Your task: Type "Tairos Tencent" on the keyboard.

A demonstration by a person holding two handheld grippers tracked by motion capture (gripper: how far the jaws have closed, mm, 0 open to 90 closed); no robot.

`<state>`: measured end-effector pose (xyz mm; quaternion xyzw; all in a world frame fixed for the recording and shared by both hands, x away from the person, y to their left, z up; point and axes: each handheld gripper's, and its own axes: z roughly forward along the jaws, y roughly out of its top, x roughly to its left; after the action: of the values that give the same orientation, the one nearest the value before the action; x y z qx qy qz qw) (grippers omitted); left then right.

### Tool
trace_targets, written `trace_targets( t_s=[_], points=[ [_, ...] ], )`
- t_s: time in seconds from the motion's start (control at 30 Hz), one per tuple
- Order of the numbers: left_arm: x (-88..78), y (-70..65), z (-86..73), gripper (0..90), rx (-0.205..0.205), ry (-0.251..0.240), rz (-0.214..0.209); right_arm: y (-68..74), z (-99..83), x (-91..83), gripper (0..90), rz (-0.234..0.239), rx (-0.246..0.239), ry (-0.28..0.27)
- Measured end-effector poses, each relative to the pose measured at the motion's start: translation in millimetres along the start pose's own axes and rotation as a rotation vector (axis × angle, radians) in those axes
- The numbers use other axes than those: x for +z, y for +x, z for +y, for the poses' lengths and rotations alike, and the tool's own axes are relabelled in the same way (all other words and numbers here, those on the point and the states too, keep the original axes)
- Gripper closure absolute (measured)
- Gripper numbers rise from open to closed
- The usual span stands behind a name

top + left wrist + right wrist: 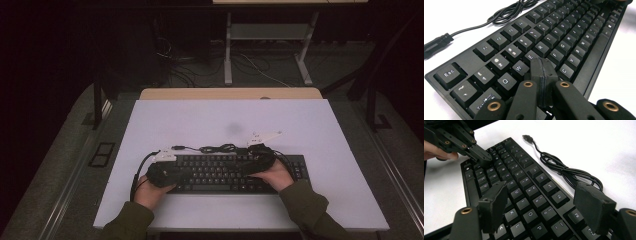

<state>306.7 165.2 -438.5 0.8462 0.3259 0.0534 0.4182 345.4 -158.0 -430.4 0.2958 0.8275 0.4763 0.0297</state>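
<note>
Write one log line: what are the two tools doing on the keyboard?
left tool: shut, tip over keyboard letter keys | right tool: open, nothing held, over keys | cable: coiled on table behind keyboard

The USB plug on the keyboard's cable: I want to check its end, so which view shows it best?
The right gripper view: the USB plug lies bare on the white table, metal tip visible. The left gripper view shows it blurred at the edge; the high view shows it tiny.

High view dim, surroundings near black, table (310, 120) evenly lit. Gripper views bright, white surface blown out, near jaws soft.
</note>
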Motion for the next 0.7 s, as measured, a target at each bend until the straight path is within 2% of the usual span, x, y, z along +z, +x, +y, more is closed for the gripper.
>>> trace_targets(
  t_s=[0.13, 0.7],
  points=[
    [-0.6, 0.0, 0.1, 89.4, -0.006, -0.006, -0.004, -0.1, 0.1, 0.0, 27.0, 0.002, -0.001, 0.000],
    [-10.8, -4.1, 5.2, 89.3, 0.024, -0.036, -0.009, -0.4, -0.1, -0.7, 26.5, 0.014, -0.007, -0.004]
  ],
)
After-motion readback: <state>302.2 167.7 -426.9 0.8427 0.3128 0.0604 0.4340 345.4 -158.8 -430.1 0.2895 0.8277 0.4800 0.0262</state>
